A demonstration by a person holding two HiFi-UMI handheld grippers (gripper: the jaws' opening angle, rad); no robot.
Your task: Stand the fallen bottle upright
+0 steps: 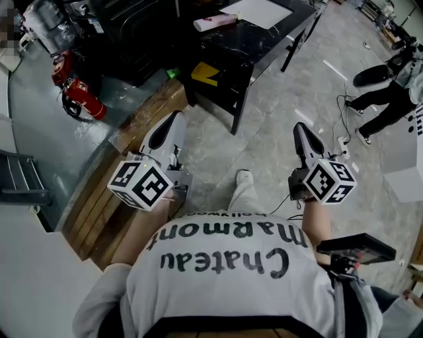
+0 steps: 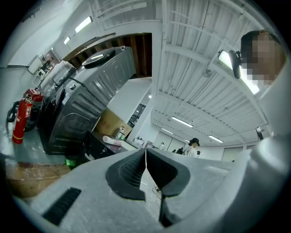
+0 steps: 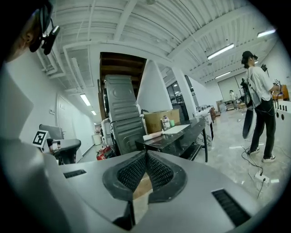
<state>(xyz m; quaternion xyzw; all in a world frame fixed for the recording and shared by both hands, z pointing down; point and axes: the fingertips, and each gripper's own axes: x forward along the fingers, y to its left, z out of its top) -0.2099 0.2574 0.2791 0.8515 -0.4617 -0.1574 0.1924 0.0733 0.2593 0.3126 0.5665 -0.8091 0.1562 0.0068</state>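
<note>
A white bottle [image 1: 215, 22] with a pink band lies on its side on the black table [image 1: 264, 43], far ahead of me. It also shows small in the left gripper view, bottle [image 2: 112, 141], and in the right gripper view, bottle [image 3: 152, 135]. My left gripper [image 1: 174, 120] and right gripper [image 1: 300, 129] are held out over the floor, well short of the table. Both are shut with nothing between the jaws: the left gripper [image 2: 146, 154] and right gripper [image 3: 146, 155] have their ribbed pads meeting at the tips.
A white sheet [image 1: 256, 12] lies on the table behind the bottle. A cardboard box [image 3: 160, 119] and a small upright bottle [image 3: 166, 123] stand there too. Red fire extinguishers [image 1: 80, 90] and a low wooden platform [image 1: 142, 125] are at left. A person [image 1: 390, 89] stands at right near floor cables [image 1: 344, 142].
</note>
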